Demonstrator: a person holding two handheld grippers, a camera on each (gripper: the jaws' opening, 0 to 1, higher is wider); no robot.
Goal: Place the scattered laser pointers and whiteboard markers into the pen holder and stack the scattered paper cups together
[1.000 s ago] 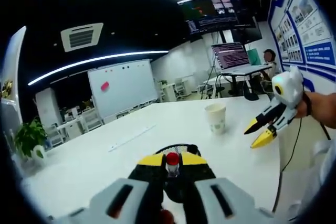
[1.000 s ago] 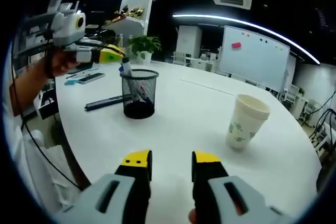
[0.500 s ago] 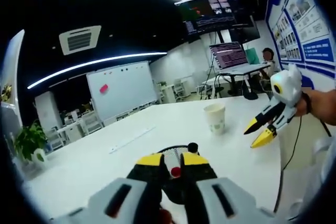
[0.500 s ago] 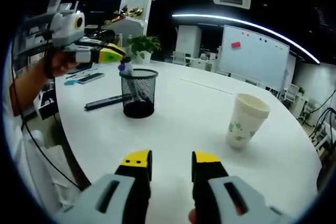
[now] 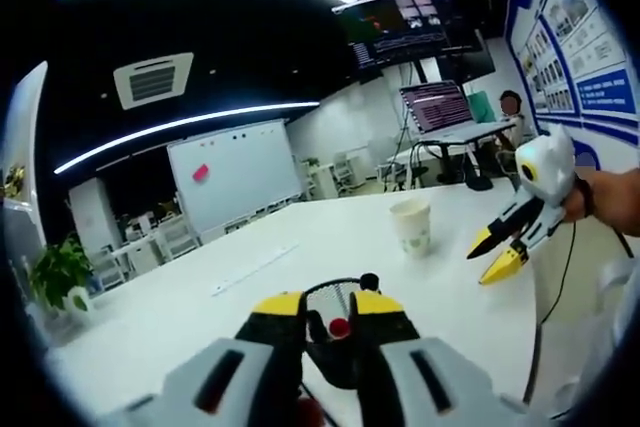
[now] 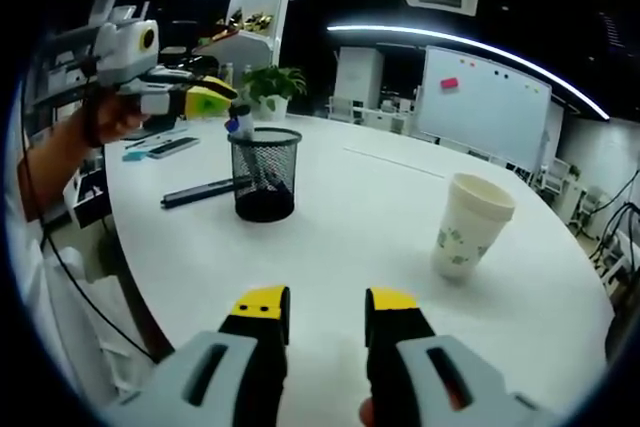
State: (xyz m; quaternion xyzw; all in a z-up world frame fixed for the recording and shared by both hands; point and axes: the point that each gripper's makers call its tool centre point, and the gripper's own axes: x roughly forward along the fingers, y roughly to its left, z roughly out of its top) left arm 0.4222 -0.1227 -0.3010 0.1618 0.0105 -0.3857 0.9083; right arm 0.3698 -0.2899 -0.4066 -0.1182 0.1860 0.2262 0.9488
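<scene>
White table [image 6: 340, 217]: mesh pen holder [image 6: 264, 176] under left gripper [image 5: 327, 305], jaws narrowly apart, empty; paper cups [image 6: 467, 225] stacked; right gripper [image 6: 325, 303] parted, empty.

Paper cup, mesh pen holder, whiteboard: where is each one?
Paper cup [image 6: 470, 237]: right gripper view, on its side wall.
Mesh pen holder [image 6: 264, 179]: right gripper view, on its mesh wall.
Whiteboard [image 5: 235, 172]: left gripper view, on its white face.

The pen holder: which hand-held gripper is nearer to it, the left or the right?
Left. The left hand-held gripper hangs just above the pen holder, at its rim. The right hand-held gripper hovers over bare table, well apart from the holder, with the paper cup off to its other side.
</scene>
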